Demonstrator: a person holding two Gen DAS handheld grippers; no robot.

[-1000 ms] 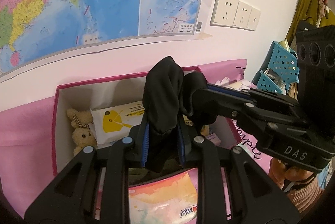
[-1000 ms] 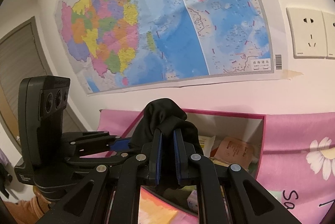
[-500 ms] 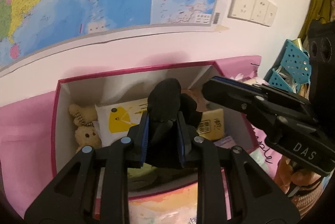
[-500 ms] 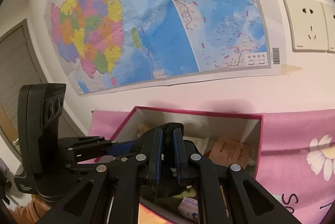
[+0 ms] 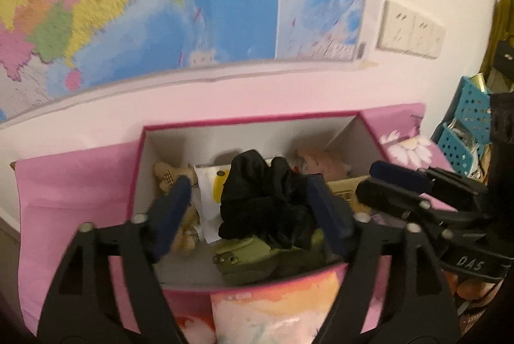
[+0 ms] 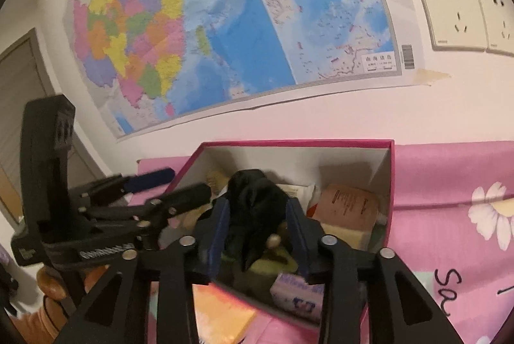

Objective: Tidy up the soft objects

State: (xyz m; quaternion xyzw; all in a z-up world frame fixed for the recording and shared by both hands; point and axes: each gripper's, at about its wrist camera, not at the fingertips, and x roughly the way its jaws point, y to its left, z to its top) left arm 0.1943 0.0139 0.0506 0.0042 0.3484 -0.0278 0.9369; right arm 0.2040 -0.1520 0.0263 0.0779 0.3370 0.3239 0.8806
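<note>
From the left wrist view, much of the frame is smeared by motion blur, and the wall map (image 5: 180, 0) cannot be read. The left gripper (image 5: 250, 212) has its jaws spread wide, one on each side of the black cloth (image 5: 263, 202) without pinching it. The cloth sits crumpled in a loose heap inside the pink box (image 5: 250, 120), on top of an olive green pouch (image 5: 257, 254). At 9 o'clock from the cloth a small teddy bear (image 5: 167, 175) is partly hidden behind the left jaw. The right gripper (image 5: 385, 183) enters from 3 o'clock, over the box's right side.

From the right wrist view, the right gripper (image 6: 257, 215) has its jaws parted, flanking the black cloth (image 6: 253, 202) with small gaps on both sides. The cloth covers most of what lies under it in the pink box (image 6: 295, 143). A tan packet (image 6: 350, 209) lies at 3 o'clock from it. The left gripper (image 6: 173, 186) reaches in from 9 o'clock, jaws apart. A pink flowered sheet (image 6: 465, 189) spreads beneath the box.
</note>
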